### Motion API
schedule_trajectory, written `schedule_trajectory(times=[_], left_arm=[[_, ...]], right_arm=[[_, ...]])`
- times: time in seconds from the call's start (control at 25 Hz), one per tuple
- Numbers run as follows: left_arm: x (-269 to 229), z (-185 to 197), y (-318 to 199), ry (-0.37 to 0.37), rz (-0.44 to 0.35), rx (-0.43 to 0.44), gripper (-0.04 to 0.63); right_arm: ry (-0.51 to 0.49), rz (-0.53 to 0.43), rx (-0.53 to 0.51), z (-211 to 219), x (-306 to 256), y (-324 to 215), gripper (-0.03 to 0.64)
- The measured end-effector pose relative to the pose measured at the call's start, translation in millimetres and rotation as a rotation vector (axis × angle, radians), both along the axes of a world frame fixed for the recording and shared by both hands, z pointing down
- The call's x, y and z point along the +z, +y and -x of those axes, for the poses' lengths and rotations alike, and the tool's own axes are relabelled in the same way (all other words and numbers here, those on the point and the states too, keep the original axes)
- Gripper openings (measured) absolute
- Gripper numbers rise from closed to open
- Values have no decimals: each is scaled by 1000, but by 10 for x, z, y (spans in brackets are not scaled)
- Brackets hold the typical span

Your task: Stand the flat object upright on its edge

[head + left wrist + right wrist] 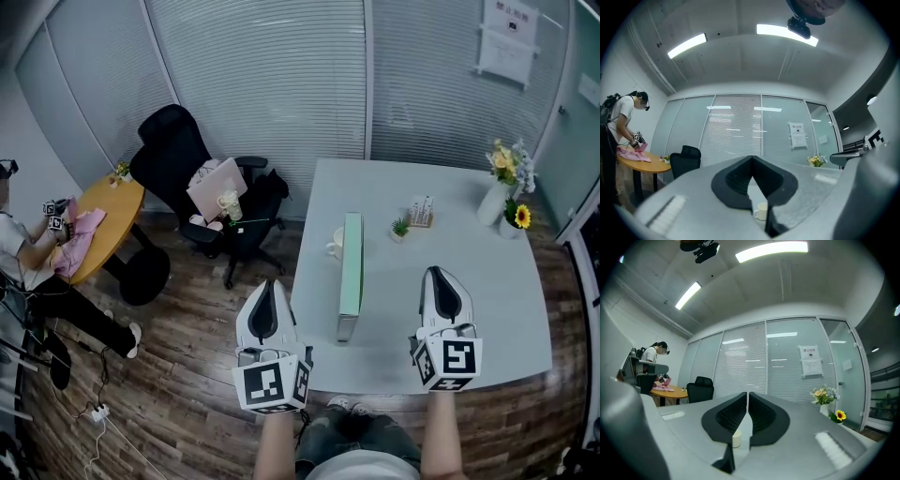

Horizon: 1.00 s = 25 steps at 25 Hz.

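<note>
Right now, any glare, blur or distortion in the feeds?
Head view: evenly lit, sharp on the green board, edges bowed by the lens. Left gripper view: strong fisheye, ceiling lights blown out. Right gripper view: same, corners vignetted black.

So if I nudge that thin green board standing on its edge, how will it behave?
Likely tips easily: the thin mint-green flat board stands unsupported on a narrow edge on the white table. It looks straight, so probably stiff. Falling left, it might hit the white mug.

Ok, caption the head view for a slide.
Green flat object stands on edge on the table, left gripper and right gripper shut, empty, either side.
</note>
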<state>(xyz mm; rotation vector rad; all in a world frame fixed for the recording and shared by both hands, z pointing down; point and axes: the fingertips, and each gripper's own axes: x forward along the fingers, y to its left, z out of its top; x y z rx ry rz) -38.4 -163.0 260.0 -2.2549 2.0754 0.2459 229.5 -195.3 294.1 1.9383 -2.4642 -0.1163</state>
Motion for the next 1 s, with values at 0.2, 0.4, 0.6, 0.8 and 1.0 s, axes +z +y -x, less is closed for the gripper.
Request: schedule_trajectory(times=[0.2, 0.4, 0.6, 0.8, 1.0], left_arm=[[27, -58, -26, -1, 4, 15, 0], [-1, -80, -38, -9, 21, 25, 0], [21, -64, -48, -3, 23, 24, 0], [18, -32, -74, 3, 27, 21, 0], [10, -26, -82, 3, 28, 17, 0]], right_arm=[[-4, 4, 1, -14, 32, -19, 23], [1, 12, 12, -22, 46, -21, 23], [-3, 12, 26, -66, 60, -24, 23], [0, 14, 32, -69, 62, -45, 23], [4, 16, 32, -66, 69, -55, 23]])
